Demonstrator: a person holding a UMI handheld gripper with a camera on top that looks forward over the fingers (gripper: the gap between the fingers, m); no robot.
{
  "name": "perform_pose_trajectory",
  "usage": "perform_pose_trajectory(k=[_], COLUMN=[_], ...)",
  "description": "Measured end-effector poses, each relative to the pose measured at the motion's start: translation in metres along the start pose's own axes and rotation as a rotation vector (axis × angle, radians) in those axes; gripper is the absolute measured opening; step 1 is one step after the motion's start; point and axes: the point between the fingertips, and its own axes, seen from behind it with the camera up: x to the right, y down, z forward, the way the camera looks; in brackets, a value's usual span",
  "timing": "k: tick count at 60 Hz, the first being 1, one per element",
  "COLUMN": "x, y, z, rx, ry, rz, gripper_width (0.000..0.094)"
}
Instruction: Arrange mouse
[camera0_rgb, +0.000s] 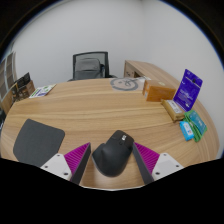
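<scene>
Mouse (112, 156) at lower centre of frame, sitting between fingers of hand-held gripper (112, 164). Fingers spread wide; magenta pads (77, 157) flank mouse, slight gap seems to remain either side, so mouse likely rests on bench (100, 110), not clamped. Placement suits straight squeeze on mouse flanks. Mouse: black, matte, domed, scroll wheel on top. Mouse pad (38, 141): dark grey, flat, angled, lower left, probable destination. Bench: pale wood grain, curved edge. Office chair (90, 66) upper centre, mesh back. Purple box (187, 88) upright at right; teal packets (192, 124) below it.
</scene>
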Motion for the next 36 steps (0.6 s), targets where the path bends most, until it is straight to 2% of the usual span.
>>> perform_pose_trajectory(k=[12, 27, 36], x=[-0.015, -0.019, -0.02], y=[-0.016, -0.014, -0.014], z=[0.017, 0.03, 0.032], rx=[0.005, -0.008, -0.012], ry=[-0.015, 0.008, -0.002], rz=[0.001, -0.016, 0.013], gripper_width=[0.0841, 0.0572, 0.0524])
